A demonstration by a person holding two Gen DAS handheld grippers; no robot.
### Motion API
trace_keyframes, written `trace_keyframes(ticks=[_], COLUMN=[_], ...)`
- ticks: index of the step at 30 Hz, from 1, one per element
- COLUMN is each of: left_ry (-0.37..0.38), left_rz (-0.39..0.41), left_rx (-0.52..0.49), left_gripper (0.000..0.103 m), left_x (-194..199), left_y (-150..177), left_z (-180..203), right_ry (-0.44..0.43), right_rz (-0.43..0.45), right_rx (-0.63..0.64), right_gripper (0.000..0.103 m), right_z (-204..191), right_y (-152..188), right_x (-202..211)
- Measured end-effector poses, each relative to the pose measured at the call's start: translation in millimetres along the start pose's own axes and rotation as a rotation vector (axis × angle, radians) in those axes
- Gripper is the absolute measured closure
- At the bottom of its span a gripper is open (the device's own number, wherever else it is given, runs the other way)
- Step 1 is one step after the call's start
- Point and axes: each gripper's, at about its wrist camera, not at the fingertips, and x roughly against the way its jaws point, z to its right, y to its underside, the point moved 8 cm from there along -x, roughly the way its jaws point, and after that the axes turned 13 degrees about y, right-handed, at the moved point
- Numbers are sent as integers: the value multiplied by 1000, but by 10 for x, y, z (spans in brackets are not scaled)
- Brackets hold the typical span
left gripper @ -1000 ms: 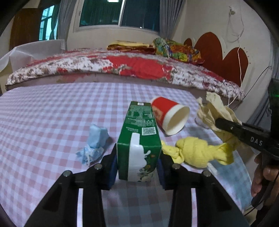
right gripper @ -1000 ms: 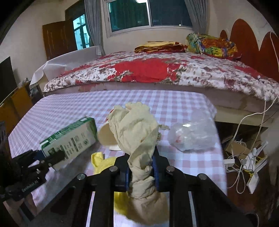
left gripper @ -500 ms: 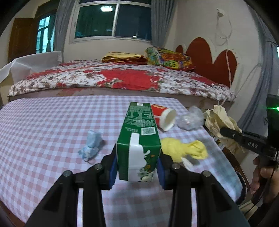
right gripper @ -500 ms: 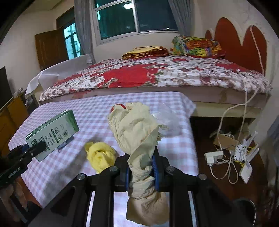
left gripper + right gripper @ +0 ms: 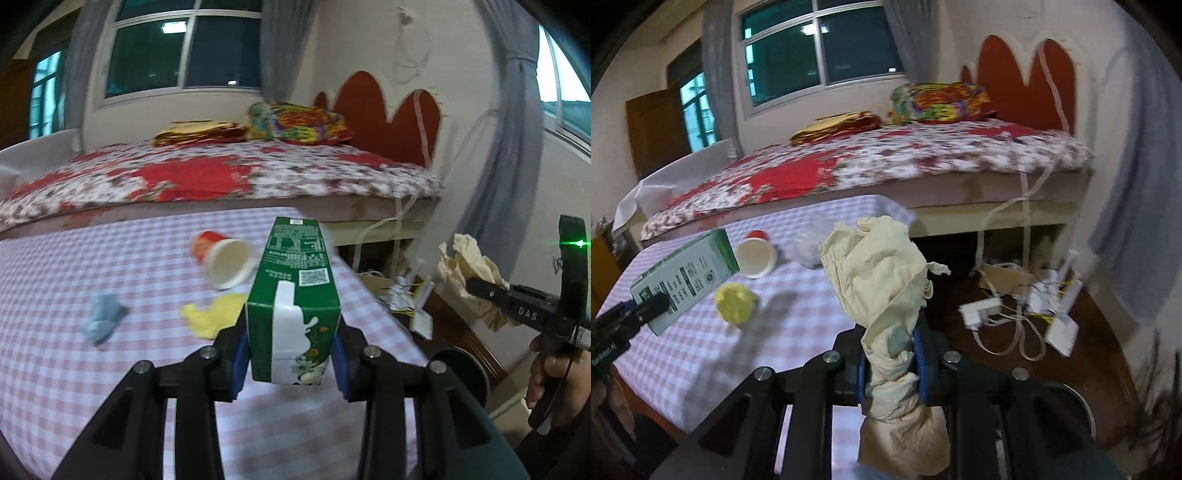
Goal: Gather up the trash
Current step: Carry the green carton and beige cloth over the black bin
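Note:
My left gripper [image 5: 290, 356] is shut on a green milk carton [image 5: 293, 295] and holds it above the checked table [image 5: 74, 369] near its right edge. My right gripper [image 5: 890, 367] is shut on a crumpled beige paper wad [image 5: 879, 280], held past the table's right edge; it also shows in the left wrist view [image 5: 469, 266]. A red paper cup [image 5: 221, 258] lies on its side on the table. A yellow wad [image 5: 214, 314] and a blue wad [image 5: 101, 319] lie near it. The carton also shows in the right wrist view [image 5: 683, 277].
A dark round bin [image 5: 461, 373] stands on the floor by the table's right edge, also in the right wrist view [image 5: 1067, 410]. A clear plastic bag [image 5: 809, 249] lies on the table. Cables and power strips [image 5: 1023, 314] lie on the floor. A bed [image 5: 221, 177] stands behind.
Both grippers have lifted and swung right with their loads. The carton now hangs near the table's right edge, and the beige wad is over the floor beside the bin.

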Motion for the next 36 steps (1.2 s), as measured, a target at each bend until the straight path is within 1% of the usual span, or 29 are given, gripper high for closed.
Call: trace_keyframes(ticks=[7, 16, 22, 27, 36], left_ry=[106, 216, 278, 316, 359], left_rz=[-40, -110, -164, -210, -302], left_rx=[-71, -157, -197, -217, -250], left_gripper=[64, 64, 64, 64, 64], left_x=[-251, -516, -696, -832, -1134], left_y=[45, 240, 419, 614, 906], left_z=[665, 1430, 1811, 2054, 2329], right_ry=[89, 163, 198, 219, 241], right_rz=[-20, -44, -78, -106, -175], right_rx=[-72, -129, -157, -174, -189], right_gripper=[81, 81, 81, 81, 81], right_z=[729, 1363, 1655, 1849, 2094], right_y=[280, 602, 855, 1020, 1305], right_x=[232, 415, 431, 388, 155])
